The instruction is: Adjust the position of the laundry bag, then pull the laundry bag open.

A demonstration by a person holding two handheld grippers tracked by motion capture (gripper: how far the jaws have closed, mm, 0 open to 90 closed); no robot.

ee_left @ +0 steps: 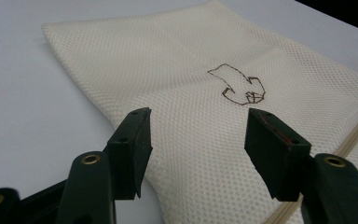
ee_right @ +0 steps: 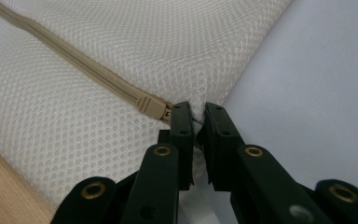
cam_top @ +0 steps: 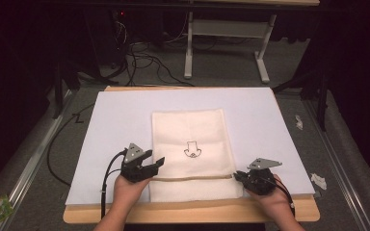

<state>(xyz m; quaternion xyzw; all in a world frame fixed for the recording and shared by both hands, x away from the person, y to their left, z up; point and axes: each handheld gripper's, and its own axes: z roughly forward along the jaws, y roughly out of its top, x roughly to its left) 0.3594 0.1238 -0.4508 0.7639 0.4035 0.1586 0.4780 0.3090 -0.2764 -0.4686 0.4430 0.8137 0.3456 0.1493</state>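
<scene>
From the high view, I see the cream-white mesh laundry bag (cam_top: 192, 149) lying flat at the centre of the pale lavender sheet (cam_top: 111, 120), which covers the wooden tabletop (cam_top: 188, 212). My left gripper (cam_top: 153, 162) sits at the bag's 8 o'clock edge and my right gripper (cam_top: 238, 176) at its 4 o'clock corner, 1 at each end of the beige zipper (cam_top: 192, 178), which I judge is meant to brace the fabric while the zip is worked.

In the left gripper view, the 2 jaws stand apart over the bag's mesh, gripping nothing; the small brown embroidered outline (ee_left: 237, 85) lies toward 12 o'clock.

In the right gripper view, the jaws are drawn together on the bag's corner fabric, just to the 3 o'clock side of the zipper slider (ee_right: 150, 106), probably to anchor that end against a pull.
</scene>
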